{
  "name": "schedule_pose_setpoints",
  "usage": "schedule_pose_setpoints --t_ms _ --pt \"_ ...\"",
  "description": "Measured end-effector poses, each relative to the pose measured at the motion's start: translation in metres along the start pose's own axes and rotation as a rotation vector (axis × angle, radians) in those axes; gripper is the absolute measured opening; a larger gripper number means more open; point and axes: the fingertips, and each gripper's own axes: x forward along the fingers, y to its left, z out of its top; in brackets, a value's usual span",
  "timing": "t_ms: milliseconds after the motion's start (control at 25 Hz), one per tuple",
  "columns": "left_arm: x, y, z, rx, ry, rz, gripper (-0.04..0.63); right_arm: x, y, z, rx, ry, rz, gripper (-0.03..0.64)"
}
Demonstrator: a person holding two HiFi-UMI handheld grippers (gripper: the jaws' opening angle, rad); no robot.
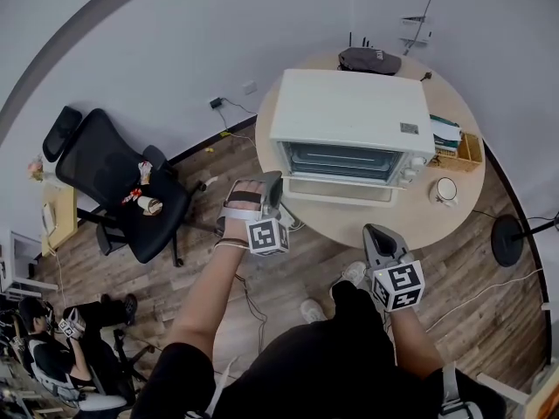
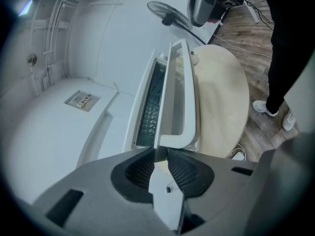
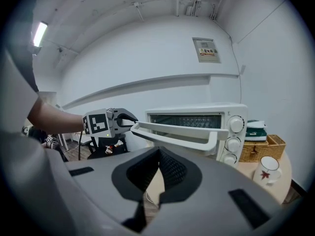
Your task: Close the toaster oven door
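Observation:
A white toaster oven stands on a round wooden table. Its glass door hangs partly open, tipped out from the front, with the white handle along its free edge. My left gripper is at the door's left end. In the left gripper view the door's corner sits between the jaws of that gripper, which stand slightly apart. In the right gripper view the left gripper brackets the handle's end. My right gripper hovers at the table's front edge, shut and empty.
A mug and a wicker basket sit to the right of the oven, a dark bag behind it. A black office chair stands to the left, a fan base to the right. Someone sits at the lower left.

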Motion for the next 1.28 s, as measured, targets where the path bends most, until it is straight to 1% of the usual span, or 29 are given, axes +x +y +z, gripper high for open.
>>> schedule_pose_setpoints --t_ms 280,440,600,880,1120,1280 --pt "0.014 0.014 0.0 0.003 -0.003 0.005 0.071 0.001 -0.007 0.007 -0.014 -0.006 -0.011 -0.006" --pt "0.022 0.022 0.0 -0.02 -0.006 0.009 0.074 0.0 -0.012 0.011 -0.021 -0.008 -0.02 -0.006" --pt "0.031 0.029 0.0 -0.041 0.004 0.029 0.078 0.002 -0.02 0.017 -0.035 -0.02 -0.029 -0.006" --pt "0.041 0.037 -0.002 -0.07 0.016 0.043 0.083 0.004 -0.025 0.026 -0.039 -0.036 -0.04 -0.006" --pt "0.047 0.044 -0.002 -0.106 0.008 0.089 0.089 0.003 -0.031 0.037 -0.072 -0.05 -0.057 -0.006" --pt "0.047 0.05 -0.004 -0.159 0.007 0.129 0.094 0.002 -0.035 0.039 -0.098 -0.053 -0.086 -0.006"
